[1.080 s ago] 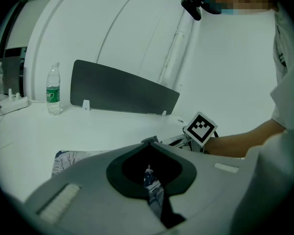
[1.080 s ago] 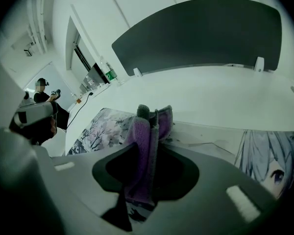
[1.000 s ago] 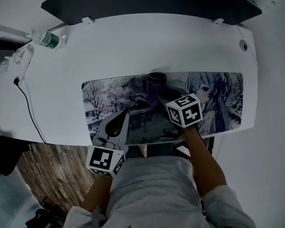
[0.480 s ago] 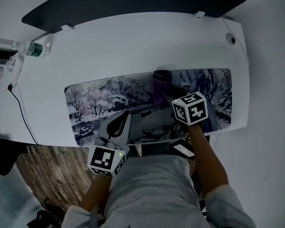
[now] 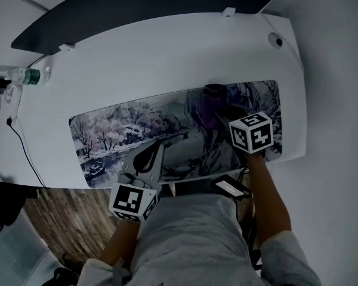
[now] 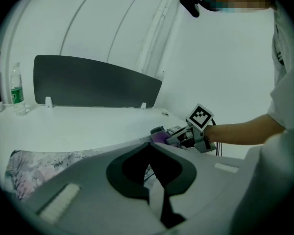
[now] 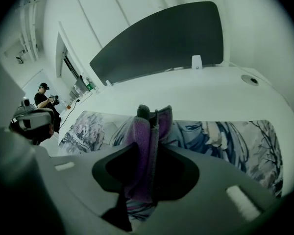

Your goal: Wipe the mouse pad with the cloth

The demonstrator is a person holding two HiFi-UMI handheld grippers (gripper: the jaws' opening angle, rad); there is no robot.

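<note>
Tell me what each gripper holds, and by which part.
The right gripper is shut on the purple cloth, pinching a bunched fold of it. The left gripper is shut and holds nothing.

No legible text, not even on the water bottle [image 5: 24, 76] label.

- The head view looked steeply down from above the person's chest onto the whole desk [image 5: 167, 46] and mouse pad [image 5: 125, 124].
- The left gripper view sat low at the desk's near edge, facing the dark panel [image 6: 88, 84], with the right gripper [image 6: 159, 133] farther off.
- The right gripper view skimmed close over the mouse pad, past its cloth [image 7: 144, 146], toward that panel.
- All three shared desk, mouse pad and panel.
</note>
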